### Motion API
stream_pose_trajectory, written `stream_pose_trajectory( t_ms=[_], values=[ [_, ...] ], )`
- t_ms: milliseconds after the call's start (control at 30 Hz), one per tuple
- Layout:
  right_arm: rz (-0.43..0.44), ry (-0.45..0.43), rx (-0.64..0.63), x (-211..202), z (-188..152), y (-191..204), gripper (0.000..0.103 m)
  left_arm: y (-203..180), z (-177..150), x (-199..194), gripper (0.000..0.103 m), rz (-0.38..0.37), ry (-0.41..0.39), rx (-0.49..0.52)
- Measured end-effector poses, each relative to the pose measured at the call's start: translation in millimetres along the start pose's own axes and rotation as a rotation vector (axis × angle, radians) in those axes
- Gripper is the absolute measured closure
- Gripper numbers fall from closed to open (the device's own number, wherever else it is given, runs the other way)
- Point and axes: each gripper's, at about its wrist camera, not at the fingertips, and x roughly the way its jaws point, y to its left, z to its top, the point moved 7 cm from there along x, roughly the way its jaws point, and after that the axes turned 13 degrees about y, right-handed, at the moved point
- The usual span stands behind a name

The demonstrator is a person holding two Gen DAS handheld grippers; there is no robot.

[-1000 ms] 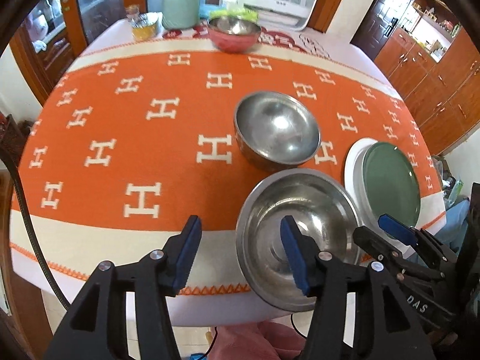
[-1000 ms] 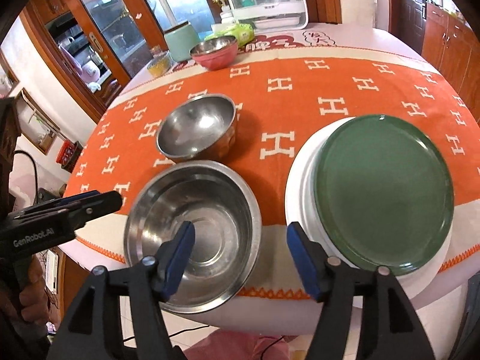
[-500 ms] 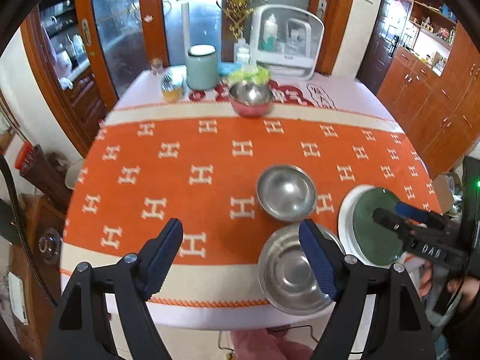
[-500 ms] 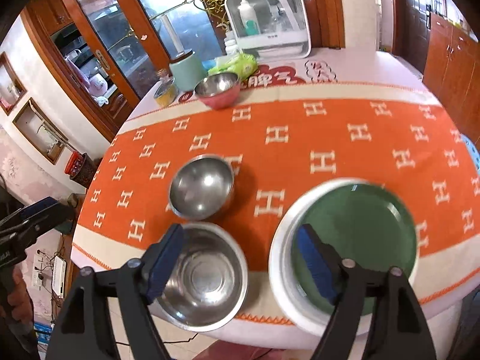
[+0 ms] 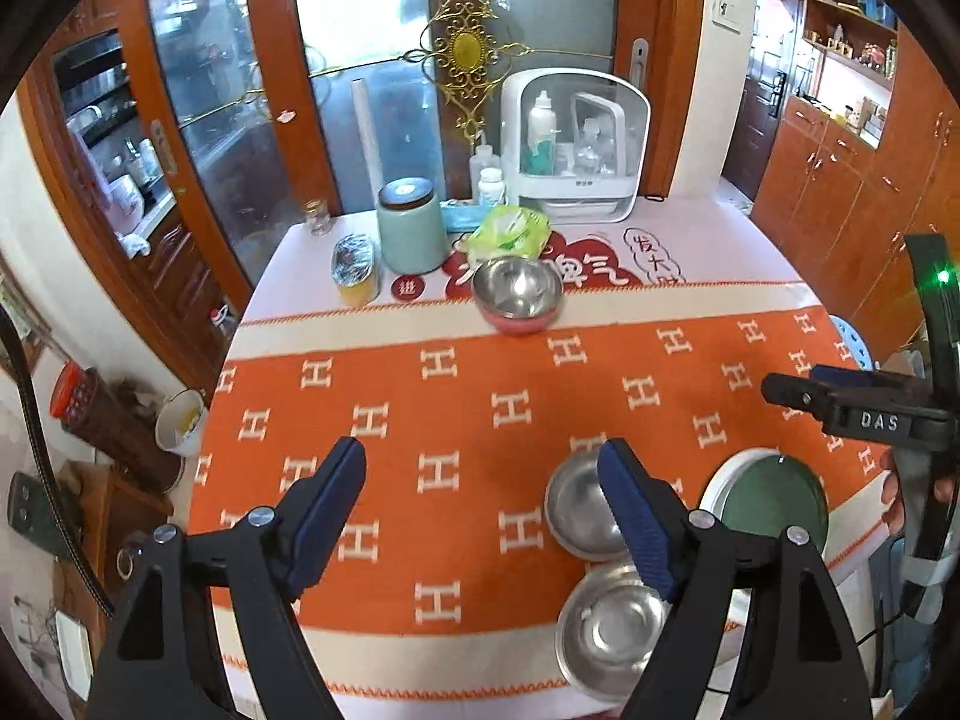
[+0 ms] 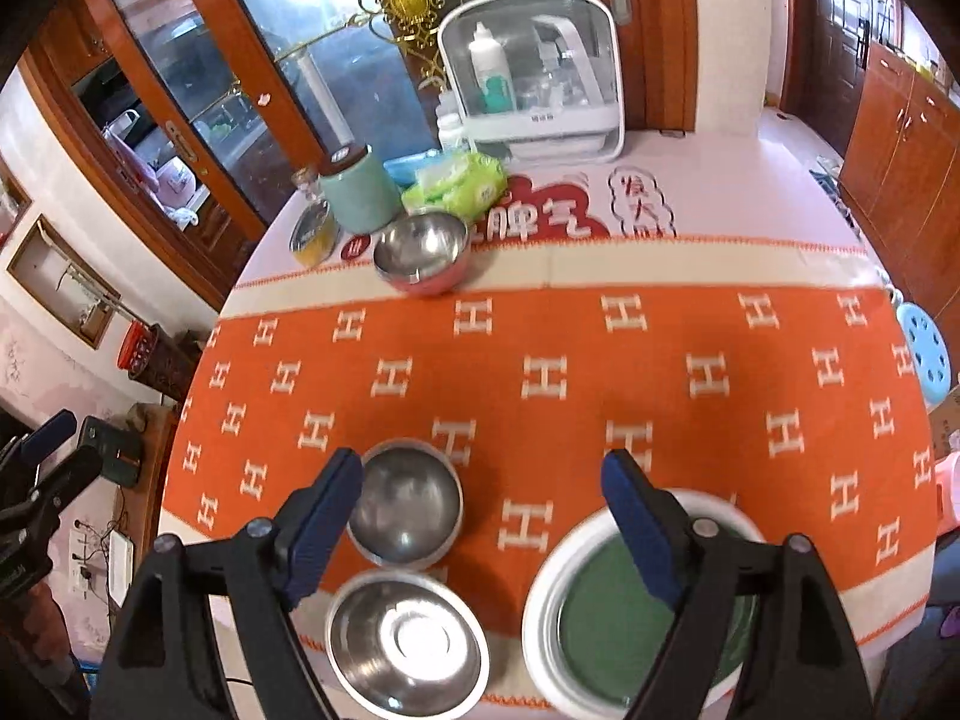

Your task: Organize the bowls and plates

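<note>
Both the left gripper and right gripper hung spread and empty, jaws just widened. The right gripper's finger hid part of the round green plate on the white plate.

Both the left gripper and the right gripper are matte black plastic frames with silver screw heads at the pivots, ribbed dark-blue pads on their fingers, white "DAS" lettering and a green light at the right edge of the left-wrist frame.
</note>
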Motion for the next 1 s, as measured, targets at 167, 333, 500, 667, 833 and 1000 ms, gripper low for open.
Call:
stream_pose_trajectory(
  t_ms=[167, 333, 500, 667, 833, 1000],
  values=[
    [0.001, -0.014, -0.011, -2.7, 44.1, 13.0, 0.02, 8.5, 44.5, 12.9, 0.024, 0.008, 0.019, 0.027],
    [0.002, -0.006, 0.006, 7.9, 85.0, 22.3, 0.02, 17.9, 84.3, 36.5, 0.024, 0.015, 0.056, 0.043],
    [-0.007, 0.01, 0.032, 27.5, 116.0, 26.1, 0.02, 30.0, 125.3, 68.0, 0.024, -0.004, 0.098, 0.034],
    [-0.001, 0.048, 0.064, 55.8, 138.3, 25.3, 0.02, 39.0, 153.8, 101.0, 0.024, -0.014, 0.149, 0.047],
    [0.011, 0.091, 0.115, 89.5, 155.0, 21.7, 0.02, 44.0, 176.2, 140.5, 0.024, -0.027, 0.192, 0.056],
    [0.012, 0.143, 0.151, 124.7, 170.7, 19.3, 0.02, 45.7, 187.7, 177.5, 0.024, -0.05, 0.246, 0.061]
  ],
)
